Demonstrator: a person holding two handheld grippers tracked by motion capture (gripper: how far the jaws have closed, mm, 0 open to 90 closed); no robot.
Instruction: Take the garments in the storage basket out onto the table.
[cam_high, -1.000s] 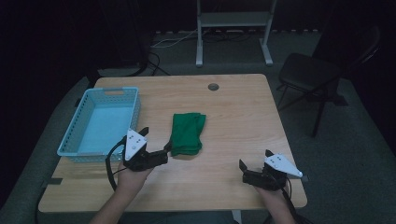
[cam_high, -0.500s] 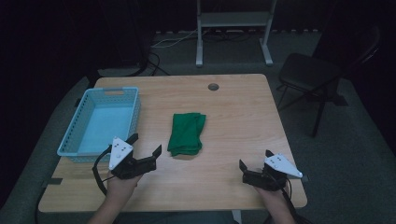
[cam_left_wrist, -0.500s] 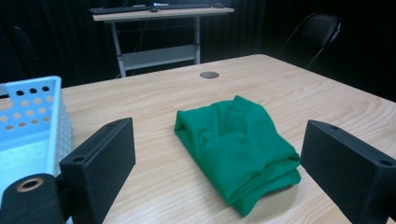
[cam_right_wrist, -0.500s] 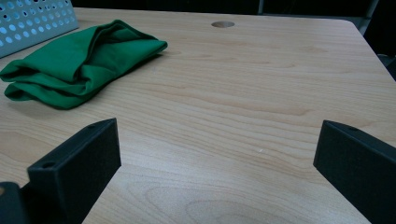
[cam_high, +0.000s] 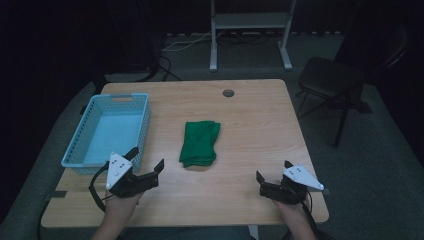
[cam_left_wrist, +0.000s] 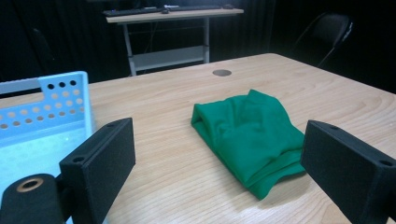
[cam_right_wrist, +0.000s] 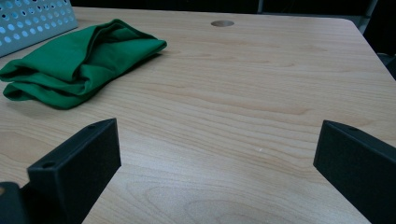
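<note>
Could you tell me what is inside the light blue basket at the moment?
The light blue basket shows a bare floor in the high view, with nothing in it. The green cloth lies outside it on the table. The inner foot of its near wall is hidden.

Dim room: wooden table (cam_high: 260, 130), black chair (cam_high: 332, 80), grey floor (cam_high: 380, 165), metal stand (cam_high: 250, 22).

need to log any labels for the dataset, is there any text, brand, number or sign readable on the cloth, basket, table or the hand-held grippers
None: no readable text in any view.
Green cloth: plain.
Blue basket: only punched holes.
Table: bare wood with a round grommet.
Left hand-held gripper and right hand-held gripper: grey plates with small dots, no lettering.
</note>
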